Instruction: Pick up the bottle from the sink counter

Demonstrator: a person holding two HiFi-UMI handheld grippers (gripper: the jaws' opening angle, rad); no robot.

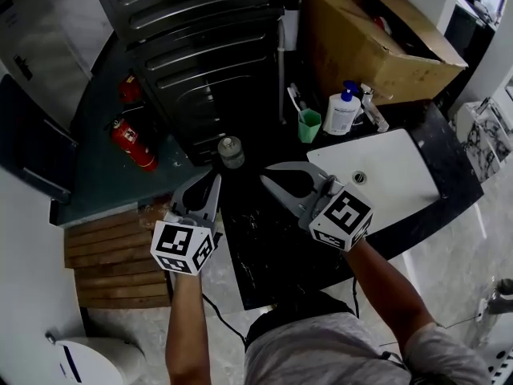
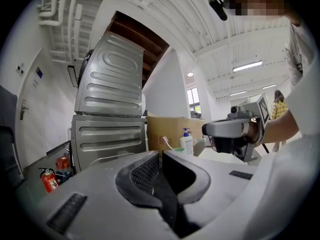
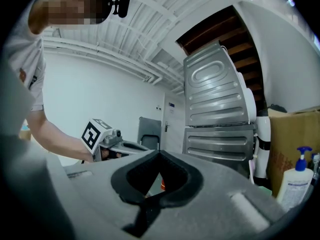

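Head view: bottle (upright) beside sink's far edge.

Nothing here can be read with certainty. The cardboard box carries some red characters, but they are too blurred to read. The pump bottle has a label with blue print, too small to make out. A small blue sign is also unreadable. One marker cube and the other marker cube show only black and white square patterns, no letters.
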